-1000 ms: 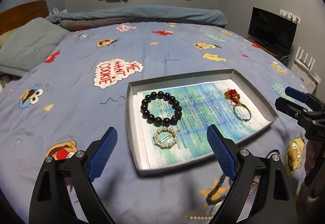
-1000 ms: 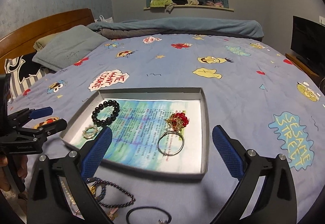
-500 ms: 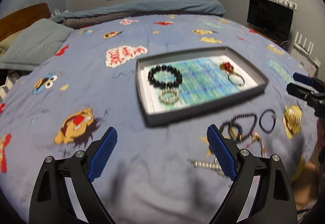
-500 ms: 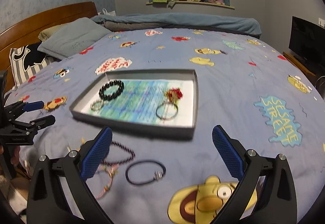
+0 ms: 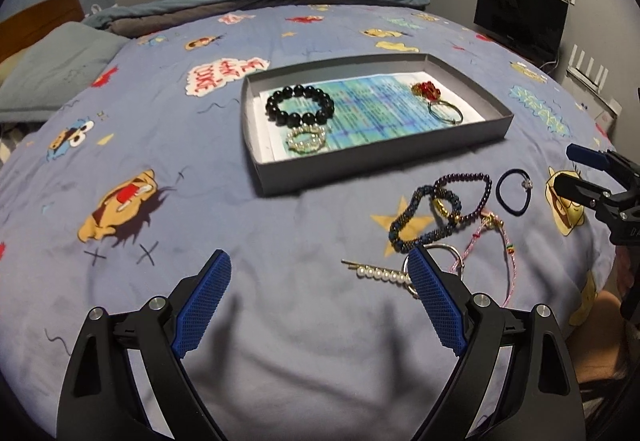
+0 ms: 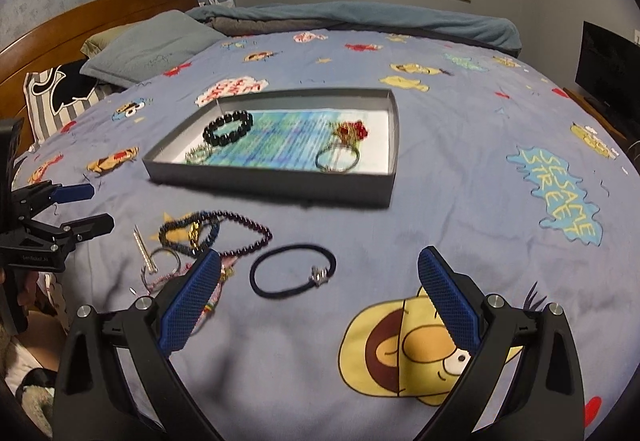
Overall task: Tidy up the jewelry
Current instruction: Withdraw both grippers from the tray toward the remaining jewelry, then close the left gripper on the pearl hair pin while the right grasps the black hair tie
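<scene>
Bare bedsheet (image 5: 280,241) ahead of left tongs (image 5: 320,301), tray (image 5: 380,161) beyond, loose bracelets (image 5: 440,209) rightward

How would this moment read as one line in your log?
left gripper: open, empty | right gripper: open, empty | tray: four pieces | black hair tie, pearl clip: on bed

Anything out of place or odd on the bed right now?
Nothing damaged or spilled. The one mess: loose jewelry outside the tray, where the beaded bracelets overlap in a tangle with a pink cord and a metal ring. The pearl hair clip and black hair tie lie separately. Both grippers are open and empty.
</scene>
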A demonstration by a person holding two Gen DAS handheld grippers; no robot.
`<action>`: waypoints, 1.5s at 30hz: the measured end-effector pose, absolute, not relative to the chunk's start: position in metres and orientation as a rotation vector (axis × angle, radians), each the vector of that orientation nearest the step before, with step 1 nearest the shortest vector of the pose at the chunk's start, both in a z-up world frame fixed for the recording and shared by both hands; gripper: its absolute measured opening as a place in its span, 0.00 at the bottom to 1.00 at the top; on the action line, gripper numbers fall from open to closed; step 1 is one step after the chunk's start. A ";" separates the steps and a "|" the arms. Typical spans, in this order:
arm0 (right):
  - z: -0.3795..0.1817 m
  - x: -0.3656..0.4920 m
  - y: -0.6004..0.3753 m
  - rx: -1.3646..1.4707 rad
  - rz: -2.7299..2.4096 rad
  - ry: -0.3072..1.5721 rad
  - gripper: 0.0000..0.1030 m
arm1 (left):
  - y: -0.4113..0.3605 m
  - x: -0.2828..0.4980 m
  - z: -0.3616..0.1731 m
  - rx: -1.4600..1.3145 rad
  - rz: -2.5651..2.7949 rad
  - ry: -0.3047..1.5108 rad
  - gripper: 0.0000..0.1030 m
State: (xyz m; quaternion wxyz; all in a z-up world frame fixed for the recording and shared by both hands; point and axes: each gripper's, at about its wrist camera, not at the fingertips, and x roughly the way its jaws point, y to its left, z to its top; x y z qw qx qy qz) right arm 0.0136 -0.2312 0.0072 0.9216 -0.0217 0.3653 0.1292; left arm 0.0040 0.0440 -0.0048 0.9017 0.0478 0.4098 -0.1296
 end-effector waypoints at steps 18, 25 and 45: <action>-0.008 0.015 -0.231 -0.026 0.279 0.777 0.95 | 0.005 0.007 -0.035 0.180 -0.364 0.891 0.87; -0.014 0.019 -0.230 -0.021 0.288 0.791 0.95 | -0.006 0.007 -0.042 0.242 -0.368 0.885 0.82; -0.030 0.032 -0.225 -0.060 0.262 0.822 0.31 | 0.003 0.011 -0.036 0.226 -0.353 0.862 0.68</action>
